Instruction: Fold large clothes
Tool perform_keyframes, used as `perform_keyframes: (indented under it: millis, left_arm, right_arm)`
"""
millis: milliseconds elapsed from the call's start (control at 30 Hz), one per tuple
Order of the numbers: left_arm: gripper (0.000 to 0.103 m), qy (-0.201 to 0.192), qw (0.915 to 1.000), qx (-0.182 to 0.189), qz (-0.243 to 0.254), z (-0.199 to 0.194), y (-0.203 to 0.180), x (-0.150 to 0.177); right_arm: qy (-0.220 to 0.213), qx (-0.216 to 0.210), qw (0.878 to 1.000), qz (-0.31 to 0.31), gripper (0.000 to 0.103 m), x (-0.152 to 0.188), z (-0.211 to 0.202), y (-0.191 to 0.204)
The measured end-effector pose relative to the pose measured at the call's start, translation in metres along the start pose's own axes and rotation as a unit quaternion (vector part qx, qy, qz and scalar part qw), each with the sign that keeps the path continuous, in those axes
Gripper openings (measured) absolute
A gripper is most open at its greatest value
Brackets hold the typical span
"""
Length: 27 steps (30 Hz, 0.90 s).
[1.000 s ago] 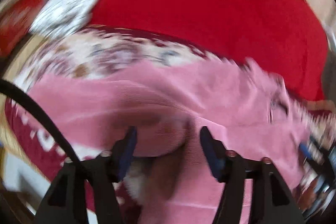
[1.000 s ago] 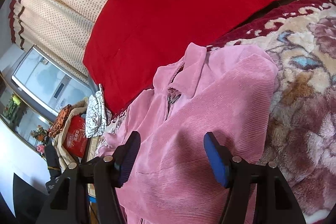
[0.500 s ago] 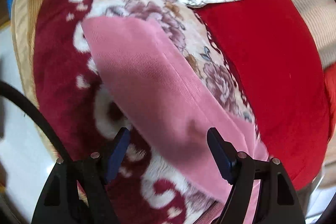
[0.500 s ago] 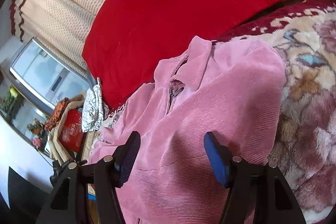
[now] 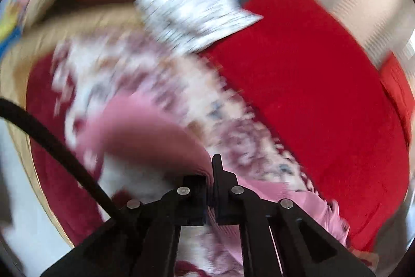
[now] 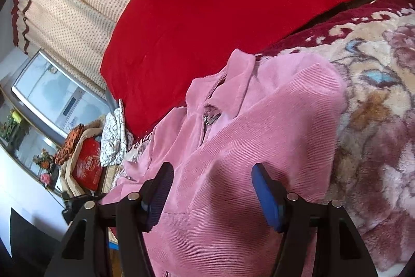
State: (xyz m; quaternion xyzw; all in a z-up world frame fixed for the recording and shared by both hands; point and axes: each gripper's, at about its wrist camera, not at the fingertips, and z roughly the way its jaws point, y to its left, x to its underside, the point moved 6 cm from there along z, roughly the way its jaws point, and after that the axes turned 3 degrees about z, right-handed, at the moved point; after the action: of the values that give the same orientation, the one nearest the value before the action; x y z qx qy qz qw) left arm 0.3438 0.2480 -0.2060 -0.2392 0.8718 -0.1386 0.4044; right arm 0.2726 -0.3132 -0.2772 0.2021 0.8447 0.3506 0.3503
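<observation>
The pink jacket [image 6: 259,136] lies spread, collar up, on the floral blanket [image 6: 376,100] of the bed, beside a red quilt [image 6: 233,4]. The left gripper [image 5: 210,188] is clamped on a fold of its sleeve — likely to carry it inward. The right gripper [image 6: 212,191] hovers over the body, jaws apart, holding nothing — probably ready to pin the cloth.

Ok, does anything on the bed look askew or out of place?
Nothing damaged or spilled. The pink jacket lies only part folded, its collar rumpled against the red quilt, one edge pinched in the left claw.
</observation>
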Motion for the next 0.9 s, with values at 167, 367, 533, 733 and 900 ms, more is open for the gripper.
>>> perform_keyframes:
  millis: [167,367,533,733,900]
  left_arm:
    - [0.003,-0.060,0.9799,0.046,0.185,-0.059,-0.121,-0.010]
    - [0.003,-0.042,0.9162,0.145,0.371,-0.099,-0.278,0.060]
    - [0.025,0.070,0.8263,0.207,0.519,-0.097,-0.356,0.175]
    - [0.061,0.059,0.8004,0.195,0.564,-0.092,-0.334,0.197]
    - [0.074,0.075,0.8750,0.187,0.440,-0.069,-0.292,0.137]
  right_arm:
    - [-0.018,-0.009,1.000,0.024,0.067,-0.008,-0.014,-0.009]
    - [-0.040,-0.013,0.998,0.041,0.067,-0.017,-0.031,-0.015]
    - [-0.055,-0.026,0.995,0.076,0.067,-0.026,-0.043,-0.026]
    - [-0.072,-0.030,0.991,0.113,0.067,-0.035,-0.056,-0.043]
    - [-0.071,-0.037,0.989,0.123,0.067,-0.036,-0.055,-0.043]
